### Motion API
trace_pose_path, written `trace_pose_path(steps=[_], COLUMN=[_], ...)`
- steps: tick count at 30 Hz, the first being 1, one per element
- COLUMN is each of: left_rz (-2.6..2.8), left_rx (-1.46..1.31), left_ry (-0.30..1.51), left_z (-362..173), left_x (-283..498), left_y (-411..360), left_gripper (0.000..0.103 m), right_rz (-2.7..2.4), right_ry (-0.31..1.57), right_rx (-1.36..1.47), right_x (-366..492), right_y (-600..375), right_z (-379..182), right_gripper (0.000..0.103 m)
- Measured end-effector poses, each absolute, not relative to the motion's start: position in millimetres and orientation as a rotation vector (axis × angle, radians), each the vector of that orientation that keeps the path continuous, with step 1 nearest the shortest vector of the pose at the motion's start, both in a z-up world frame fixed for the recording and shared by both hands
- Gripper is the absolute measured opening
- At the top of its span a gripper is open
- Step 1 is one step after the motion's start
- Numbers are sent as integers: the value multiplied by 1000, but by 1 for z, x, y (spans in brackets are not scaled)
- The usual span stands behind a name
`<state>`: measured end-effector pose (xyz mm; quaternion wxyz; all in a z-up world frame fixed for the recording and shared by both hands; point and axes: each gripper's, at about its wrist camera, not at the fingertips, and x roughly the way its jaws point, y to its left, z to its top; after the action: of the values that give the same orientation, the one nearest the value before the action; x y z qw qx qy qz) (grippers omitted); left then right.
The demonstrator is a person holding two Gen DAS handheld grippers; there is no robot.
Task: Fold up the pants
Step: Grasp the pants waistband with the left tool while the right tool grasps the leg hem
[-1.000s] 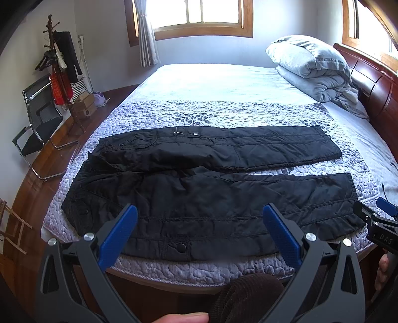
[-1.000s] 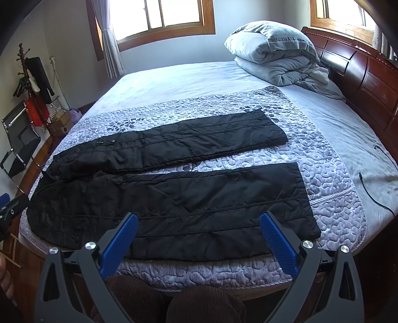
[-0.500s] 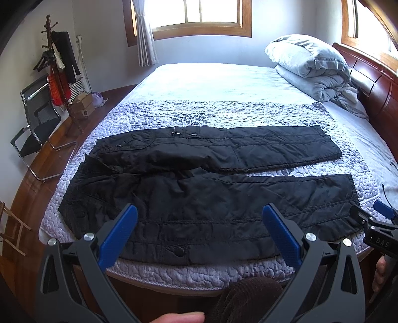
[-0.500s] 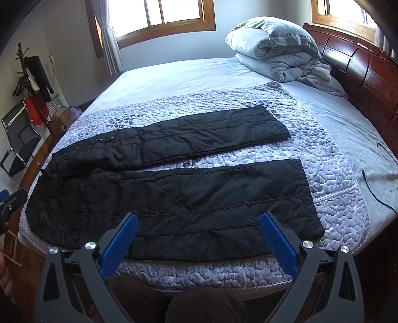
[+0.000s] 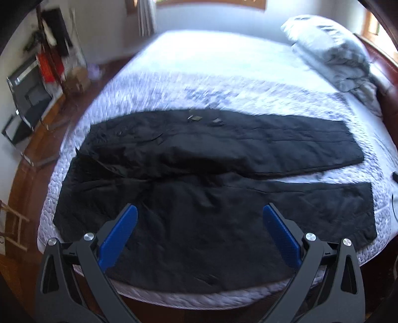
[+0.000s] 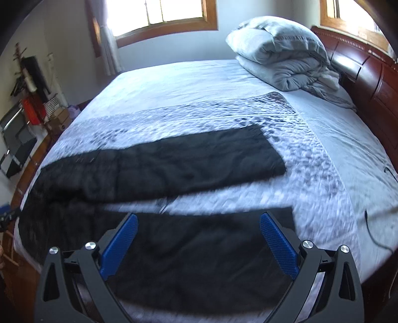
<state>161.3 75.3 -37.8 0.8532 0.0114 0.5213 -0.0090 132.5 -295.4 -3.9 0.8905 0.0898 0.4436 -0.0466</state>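
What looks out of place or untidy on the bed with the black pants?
Nothing is spilled or damaged. The pants lie flat, but the far leg overlaps the near one near the crotch, slightly askew. A crumpled grey duvet sits heaped by the headboard.

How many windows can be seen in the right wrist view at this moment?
2. One window is in the far wall beyond the bed, beside a curtain. The other window is at top right above the wooden headboard. More may lie out of frame.

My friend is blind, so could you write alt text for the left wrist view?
Black pants lie spread flat, unfolded, on a quilted bed, legs pointing right. The open left tongs, blue-padded, hover above them; a folded grey duvet sits at the headboard.
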Motion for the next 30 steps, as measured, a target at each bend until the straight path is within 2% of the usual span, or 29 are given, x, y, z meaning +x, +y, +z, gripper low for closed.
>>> trace_pose_path(steps=[5,12,19,30], left_rz=[54,198,183,200], left_rx=[-91,-174,-202,-179], left_ry=[1315,1454,1422,1486], left_z=[-77,-118,-136,-172], left_x=[254,330,368,405], left_y=[161,240,252,260], left_gripper=[100,100,100,100], right_rz=[-97,-63,-64,-79], right_ry=[1031,1213,1259,1357], right_rx=[196,352,371,291], right_x=[227,340,387,432], right_y=[-363,-438,-454,-456], right_z=[-29,-98,-134,-180], right_gripper=[99,99,99,99])
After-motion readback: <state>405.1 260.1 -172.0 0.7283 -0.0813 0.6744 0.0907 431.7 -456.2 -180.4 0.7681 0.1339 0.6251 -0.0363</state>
